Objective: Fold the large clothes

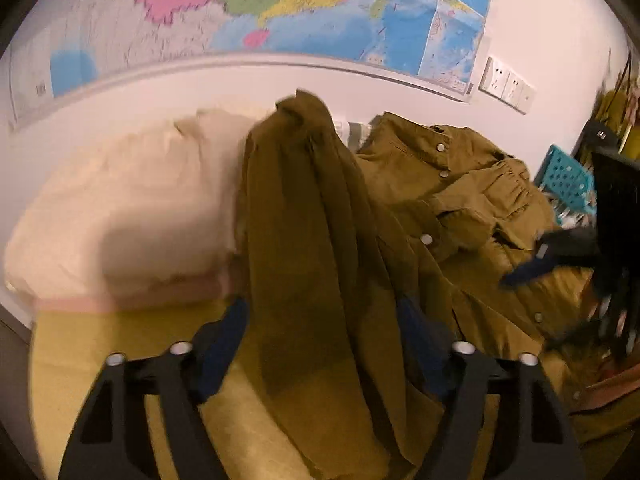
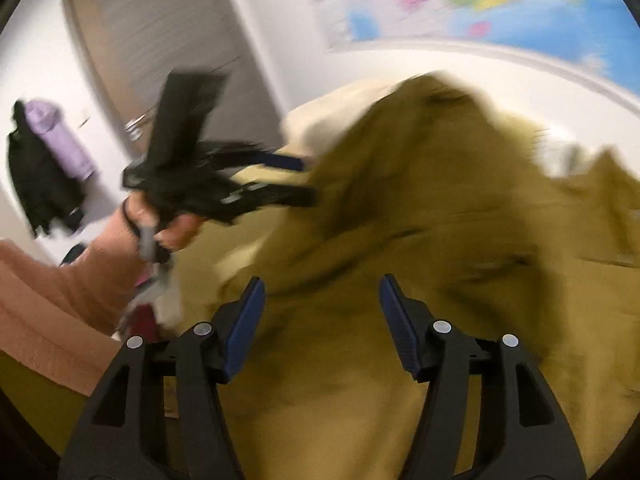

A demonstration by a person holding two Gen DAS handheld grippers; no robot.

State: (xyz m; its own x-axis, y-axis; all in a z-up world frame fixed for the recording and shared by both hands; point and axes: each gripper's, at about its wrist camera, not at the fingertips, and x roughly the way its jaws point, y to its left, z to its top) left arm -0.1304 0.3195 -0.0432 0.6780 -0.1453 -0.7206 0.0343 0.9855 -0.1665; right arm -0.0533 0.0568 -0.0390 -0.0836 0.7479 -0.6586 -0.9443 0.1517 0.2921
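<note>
Olive garment (image 1: pixel 320 240): we see a large snap-buttoned piece heaped over the yellow bed cover (image 1: pixel 100 360); one fold rises in a peak at centre, the rest lies rumpled to the right.
Wall map (image 1: pixel 280 4): we note it on the white wall behind the bed.
Cream pillow (image 1: pixel 120 208): we find it left of the garment's peak, touching it.
Left gripper (image 1: pixel 322 344): our jaws stand wide; cloth hangs between the blue pads (image 1: pixel 224 344), and we cannot tell if it touches them.
Right gripper (image 2: pixel 322 320): our jaws stand apart above the garment, gripping nothing; the view is blurred.
Teal crate (image 1: pixel 564 180): we place it beyond the garment's right edge.
Wall sockets (image 1: pixel 506 84): we mark them right of the map.
</note>
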